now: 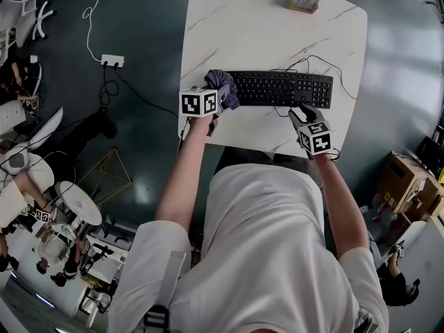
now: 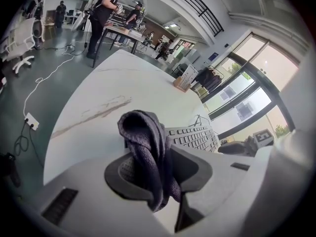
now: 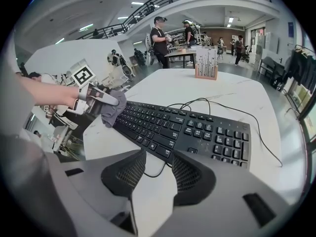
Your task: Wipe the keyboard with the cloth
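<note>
My left gripper (image 2: pixel 159 168) clamps its fingers on one grey cloth (image 2: pixel 145 142) at one black keyboard's (image 1: pixel 281 89) left end; my right gripper's (image 3: pixel 157 161) fingers stand apart, empty, over the table (image 1: pixel 236 26).

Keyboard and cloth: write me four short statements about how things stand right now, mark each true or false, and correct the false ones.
1. The left gripper is shut on the cloth. True.
2. The right gripper holds a second cloth. False: its jaws stand apart with nothing between them.
3. In the head view, the cloth is at the left end of the keyboard. True.
4. The keyboard is white. False: it is black and lies on a white, marble-patterned table.
</note>
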Demonstrator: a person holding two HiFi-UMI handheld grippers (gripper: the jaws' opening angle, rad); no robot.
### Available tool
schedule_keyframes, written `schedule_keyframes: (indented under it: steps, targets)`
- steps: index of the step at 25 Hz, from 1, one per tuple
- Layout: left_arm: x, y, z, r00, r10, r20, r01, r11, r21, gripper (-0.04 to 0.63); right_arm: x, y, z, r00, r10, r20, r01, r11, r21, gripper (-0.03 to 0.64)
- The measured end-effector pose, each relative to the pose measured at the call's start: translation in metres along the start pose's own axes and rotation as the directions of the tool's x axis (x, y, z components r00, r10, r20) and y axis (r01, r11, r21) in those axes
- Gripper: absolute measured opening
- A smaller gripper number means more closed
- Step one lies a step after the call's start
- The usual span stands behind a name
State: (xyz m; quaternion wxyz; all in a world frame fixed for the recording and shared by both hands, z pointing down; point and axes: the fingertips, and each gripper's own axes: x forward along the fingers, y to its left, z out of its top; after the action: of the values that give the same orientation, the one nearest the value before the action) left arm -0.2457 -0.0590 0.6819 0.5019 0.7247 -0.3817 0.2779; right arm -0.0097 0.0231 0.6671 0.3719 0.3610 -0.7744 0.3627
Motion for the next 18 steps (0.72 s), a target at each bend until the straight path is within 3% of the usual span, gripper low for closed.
schedule_keyframes:
  steps: [18]
  targets:
    - [-0.021,0.024,-0.007,1.000,-0.003,0.012,0.003,1.000,-0.007,0.124,-0.001,0.007,0.004,1.000,-0.029,0.009,0.029,1.000,0.010,0.161]
